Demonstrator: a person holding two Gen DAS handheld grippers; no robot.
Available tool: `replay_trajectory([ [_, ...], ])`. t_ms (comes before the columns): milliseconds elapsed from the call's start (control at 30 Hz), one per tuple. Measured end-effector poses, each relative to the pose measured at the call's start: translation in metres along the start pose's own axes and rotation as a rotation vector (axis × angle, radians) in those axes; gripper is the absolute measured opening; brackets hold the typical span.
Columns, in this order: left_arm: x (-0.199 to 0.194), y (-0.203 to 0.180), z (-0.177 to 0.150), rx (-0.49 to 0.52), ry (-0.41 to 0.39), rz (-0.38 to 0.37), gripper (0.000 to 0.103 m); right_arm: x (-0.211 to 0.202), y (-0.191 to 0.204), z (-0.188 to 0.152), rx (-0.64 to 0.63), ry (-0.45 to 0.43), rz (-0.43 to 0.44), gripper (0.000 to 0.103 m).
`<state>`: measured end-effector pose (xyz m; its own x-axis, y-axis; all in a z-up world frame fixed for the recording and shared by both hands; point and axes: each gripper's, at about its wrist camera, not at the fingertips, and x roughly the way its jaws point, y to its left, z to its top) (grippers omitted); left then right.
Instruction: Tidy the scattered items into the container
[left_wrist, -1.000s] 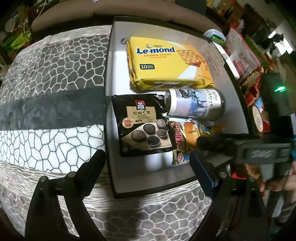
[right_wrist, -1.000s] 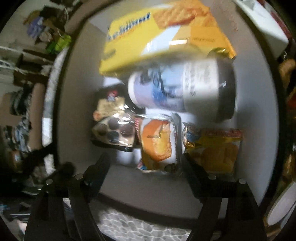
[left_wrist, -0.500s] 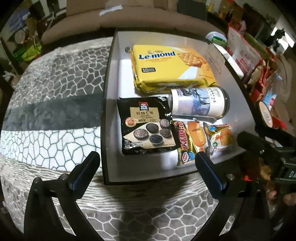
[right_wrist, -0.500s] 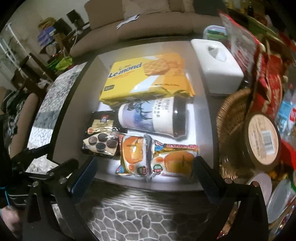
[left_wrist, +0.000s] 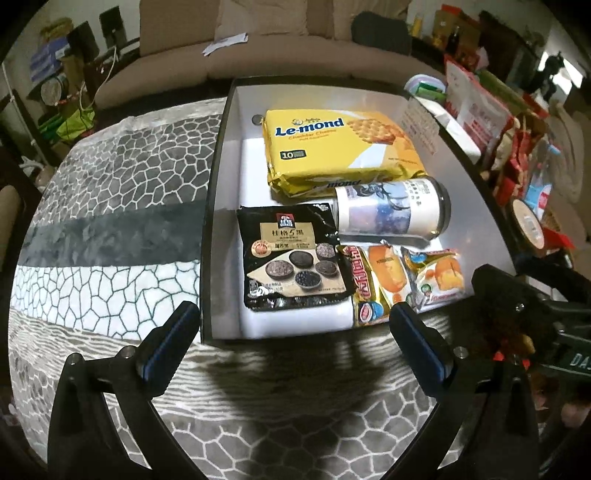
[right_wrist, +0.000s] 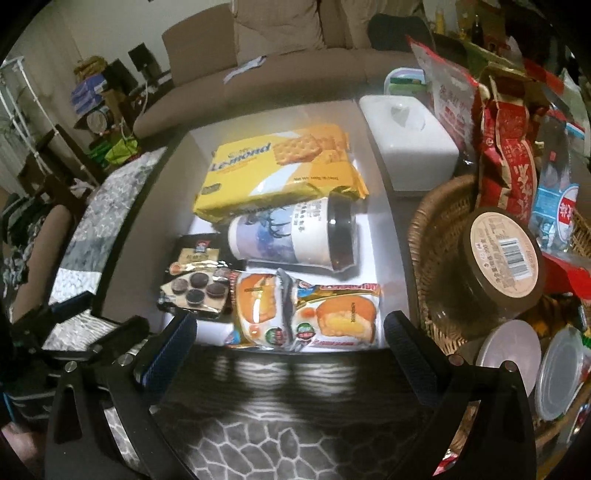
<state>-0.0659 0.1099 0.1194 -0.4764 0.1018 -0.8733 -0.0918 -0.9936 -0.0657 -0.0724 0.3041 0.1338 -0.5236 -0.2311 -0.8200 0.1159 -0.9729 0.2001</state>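
Observation:
A shallow box (left_wrist: 229, 155) with a white floor and dark rim holds a yellow cracker pack (left_wrist: 332, 147), a jar (left_wrist: 391, 216) lying on its side, a black cereal bag (left_wrist: 293, 258) and two orange cake packets (left_wrist: 436, 277). The same box (right_wrist: 147, 206) appears in the right wrist view with the cracker pack (right_wrist: 273, 173), jar (right_wrist: 291, 236), black bag (right_wrist: 195, 280) and cake packets (right_wrist: 332, 317). My left gripper (left_wrist: 291, 328) hangs open over the box's near edge, nothing between its fingers. My right gripper (right_wrist: 288, 339) is open and empty just in front of the cake packets.
A grey and white pebble-patterned cloth (left_wrist: 103, 206) covers the surface left of and in front of the box. A wicker basket (right_wrist: 436, 258) full of jars and packets stands at the right, a white tissue box (right_wrist: 410, 140) behind it. A sofa (right_wrist: 280, 70) runs along the back.
Both grippers have pulled back and tilted up from the box, and their jaws have spread wider. The right gripper, close over the packets before, now sits at the near edge.

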Motion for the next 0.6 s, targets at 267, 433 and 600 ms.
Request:
replay_trajectory([
  [267, -0.032, 0.000, -0.019, 0.015, -0.042, 0.003, 0.103, -0.025, 0.030, -0.016, -0.033, -0.048, 0.019, 0.103],
  [433, -0.054, 0.012, -0.033, 0.004, -0.071, 0.016, 0.103, -0.038, 0.051, -0.029, -0.038, -0.073, 0.029, 0.103],
  [600, -0.065, 0.032, -0.052, -0.011, -0.102, 0.050, 0.103, -0.041, 0.075, -0.046, -0.039, -0.091, 0.026, 0.103],
])
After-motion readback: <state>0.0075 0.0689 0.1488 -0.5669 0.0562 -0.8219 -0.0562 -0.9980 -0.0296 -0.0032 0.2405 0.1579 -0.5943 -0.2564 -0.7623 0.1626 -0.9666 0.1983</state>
